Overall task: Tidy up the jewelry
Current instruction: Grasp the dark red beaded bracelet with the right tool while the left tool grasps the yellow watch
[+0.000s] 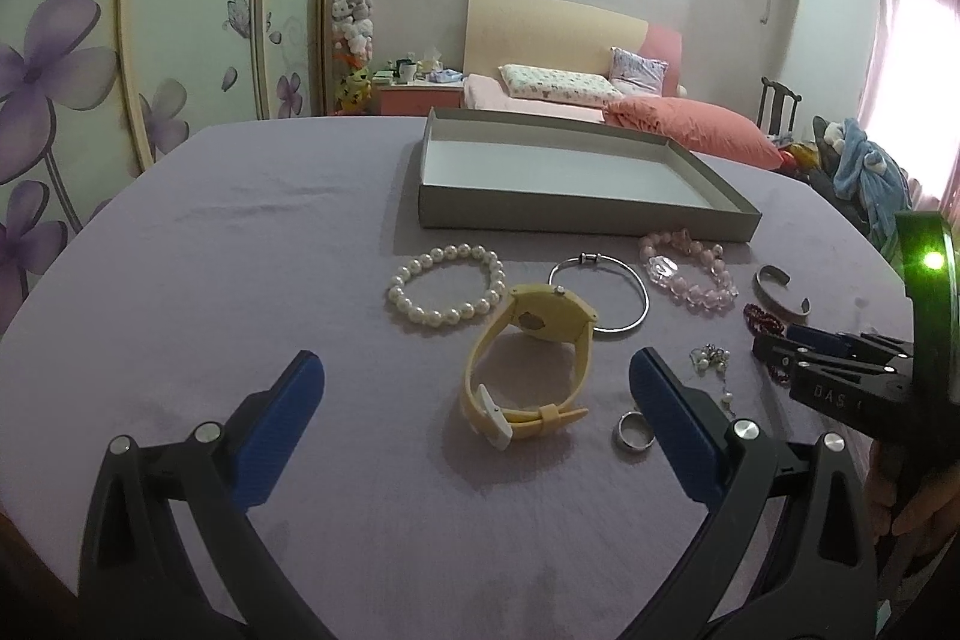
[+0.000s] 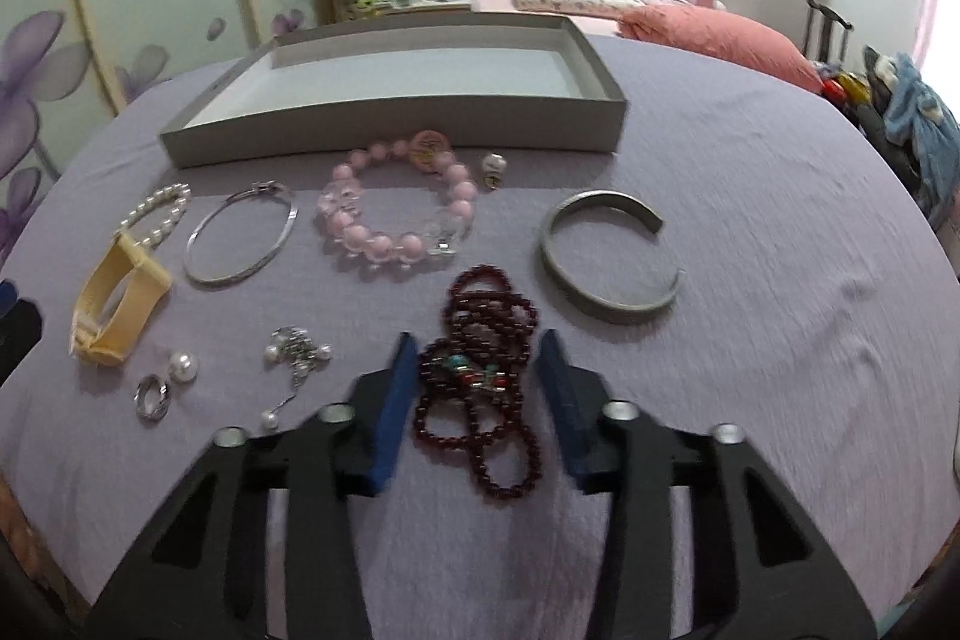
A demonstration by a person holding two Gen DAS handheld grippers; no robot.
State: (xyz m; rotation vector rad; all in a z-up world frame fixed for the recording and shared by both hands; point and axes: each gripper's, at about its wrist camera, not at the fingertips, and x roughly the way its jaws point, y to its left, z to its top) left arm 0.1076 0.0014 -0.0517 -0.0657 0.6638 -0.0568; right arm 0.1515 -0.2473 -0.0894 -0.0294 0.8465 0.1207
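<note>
While both jaws gape, right gripper (image 2: 477, 370) straddles glossy garnet bead strand (image 2: 480, 370), left gripper (image 1: 477, 388) over rubbery watch (image 1: 528, 364).

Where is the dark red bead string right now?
In the right wrist view, the red beads lie on the cloth between the open right claw fingers, near the silver cuff.

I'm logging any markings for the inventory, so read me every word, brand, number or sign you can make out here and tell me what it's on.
"DAS", then letters cut off: on the black body of the right gripper, seen in the left wrist view.
Pink round charm on the pink bracelet: gold marking, too blurred to read.
White bead by the tray: dark marks, too small to read.
Nothing else carries text.
</note>
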